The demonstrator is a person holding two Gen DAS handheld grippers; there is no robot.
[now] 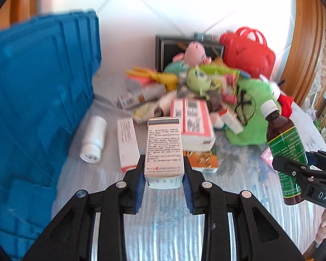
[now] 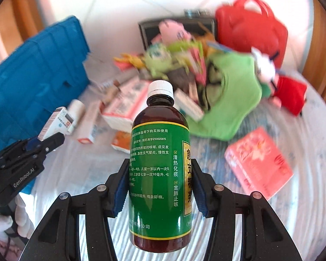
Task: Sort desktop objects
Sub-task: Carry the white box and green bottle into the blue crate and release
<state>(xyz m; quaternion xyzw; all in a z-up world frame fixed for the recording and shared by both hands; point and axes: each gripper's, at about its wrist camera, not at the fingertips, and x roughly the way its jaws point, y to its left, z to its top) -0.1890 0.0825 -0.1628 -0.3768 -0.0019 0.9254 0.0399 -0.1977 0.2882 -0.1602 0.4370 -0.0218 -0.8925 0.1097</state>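
Leftward, blue crate point(image 1: 39, 100) stands at table point(image 1: 167, 224) edge. Toy and box pile behind: green plush point(image 2: 230, 100), red bag point(image 2: 252, 32). Right gripper point(image 2: 160, 187) clamped on brown syrup bottle point(image 2: 160, 174), lifted clear of the cloth. Left gripper point(image 1: 164, 174) clamped on white medicine box point(image 1: 164, 150), also raised. White pill bottle point(image 1: 93, 139) lies beside crate.

The bottle point(image 2: 160, 167) looks like glossy brown plastic with a shiny green label and a ribbed white cap; the box point(image 1: 164, 150) is matt printed card, the crate point(image 1: 39, 100) smooth blue plastic, the green toy point(image 2: 232, 100) soft fuzzy cloth
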